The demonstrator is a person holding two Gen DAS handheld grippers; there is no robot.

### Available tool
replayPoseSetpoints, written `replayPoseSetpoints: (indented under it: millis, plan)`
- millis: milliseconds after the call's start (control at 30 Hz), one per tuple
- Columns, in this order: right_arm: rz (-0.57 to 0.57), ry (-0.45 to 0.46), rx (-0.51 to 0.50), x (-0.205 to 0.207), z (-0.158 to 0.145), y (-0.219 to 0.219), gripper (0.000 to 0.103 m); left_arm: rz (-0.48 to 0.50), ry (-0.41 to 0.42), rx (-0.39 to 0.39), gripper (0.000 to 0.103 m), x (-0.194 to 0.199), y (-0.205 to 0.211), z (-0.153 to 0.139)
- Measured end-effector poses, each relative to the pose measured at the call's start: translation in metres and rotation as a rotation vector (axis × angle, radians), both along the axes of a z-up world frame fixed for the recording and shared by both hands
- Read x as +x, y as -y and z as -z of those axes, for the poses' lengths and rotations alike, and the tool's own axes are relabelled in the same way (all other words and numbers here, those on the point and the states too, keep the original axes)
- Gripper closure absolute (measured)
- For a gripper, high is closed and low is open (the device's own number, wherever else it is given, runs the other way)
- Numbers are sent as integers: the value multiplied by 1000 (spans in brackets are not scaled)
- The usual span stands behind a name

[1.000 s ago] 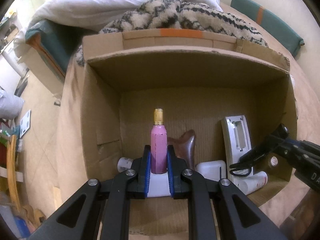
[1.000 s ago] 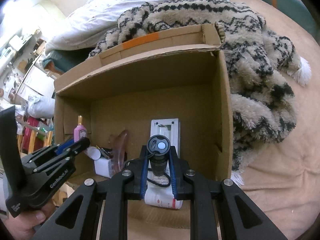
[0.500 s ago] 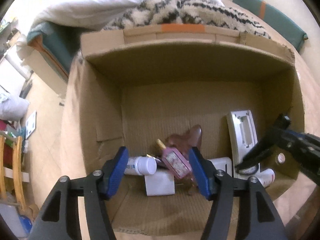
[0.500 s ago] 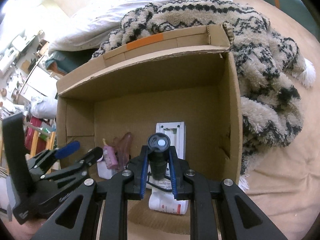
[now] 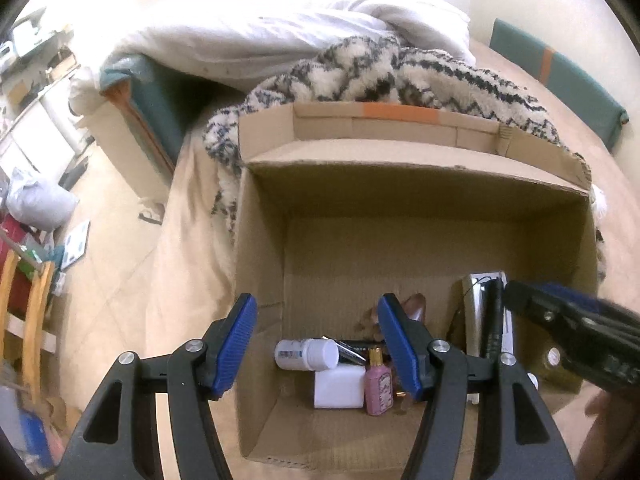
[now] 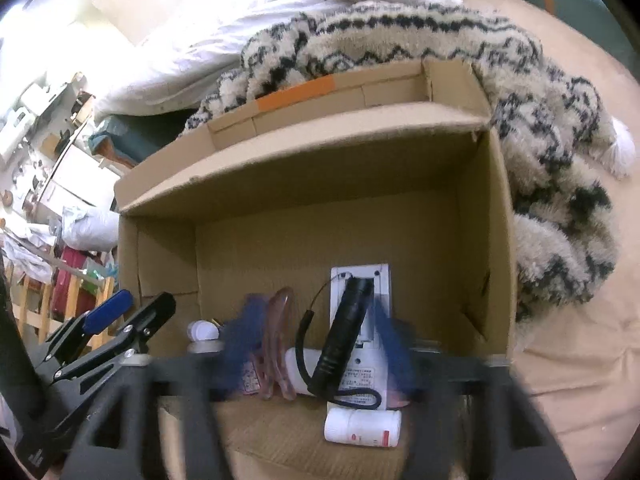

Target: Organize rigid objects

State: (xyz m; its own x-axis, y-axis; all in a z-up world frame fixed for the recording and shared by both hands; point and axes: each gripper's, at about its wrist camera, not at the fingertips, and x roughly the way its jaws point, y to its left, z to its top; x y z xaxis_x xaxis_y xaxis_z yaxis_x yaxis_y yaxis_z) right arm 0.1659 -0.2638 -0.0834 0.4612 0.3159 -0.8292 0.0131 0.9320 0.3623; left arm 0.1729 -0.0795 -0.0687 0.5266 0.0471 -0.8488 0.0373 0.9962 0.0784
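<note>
The bed [image 5: 192,264] under its tan sheet carries the lot, with a white duvet [image 5: 280,32] and a zigzag blanket [image 6: 552,184] heaped behind, and the cluttered floor to the left too washed out to make out. On the sheet stands the open cardboard box [image 6: 500,240], its near wall cut off by the frame. Inside, the white panel [image 6: 380,280] lies flat, half covered by the black torch [image 6: 344,332], whose long axis slants from the near floor up toward the far wall, its cord looped below. The pink bottle [image 5: 378,384] stands upright beside a white block [image 5: 338,386], a white pill bottle [image 5: 306,354] on its side behind them, cap to the right. The left hand-held gripper [image 5: 316,344] hangs over the box's left corner, jaws apart, gripping nothing. The right hand-held gripper [image 6: 316,352] is a blur, its jaws opening around the torch, pads off it
</note>
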Motion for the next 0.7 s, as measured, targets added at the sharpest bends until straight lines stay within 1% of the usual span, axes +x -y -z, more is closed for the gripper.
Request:
replayPoseSetpoints:
  millis: [67,100,133,167,267,367,433,500,600,700]
  plan:
    - [0,-1,-10,-1,-4,0,25,1,5,1,43,-2,0,-3]
    - [3,6,-8,-3,-6,1,18,-1,2,-15,43,-2,-2,-4]
    - [10,19,-7,-5,-9,3,5,-2,-3,-46,43,-3,-4,-6]
    - [16,32,-8,-7,-12,4,0,-4,-9,-67,43,-4,-6,-7]
    - [29,52,-14,-13,-19,7,0,-18,-16,-82,43,-7,-10,-11]
    - [40,57,-16,-17,-24,9,0,-35,-17,-62,43,-11,-14,-16]
    - [52,62,-14,-21,-29,9,0,-45,-1,-49,43,-18,-17,-22]
    - [57,68,-6,-25,-34,9,0,-38,2,-48,43,-24,-20,-26]
    - [49,70,20,-31,-45,3,0,-49,-19,-67,43,-33,-29,-27]
    - [26,94,-16,-41,-58,-5,0,-88,-63,-111,43,-43,-42,-24]
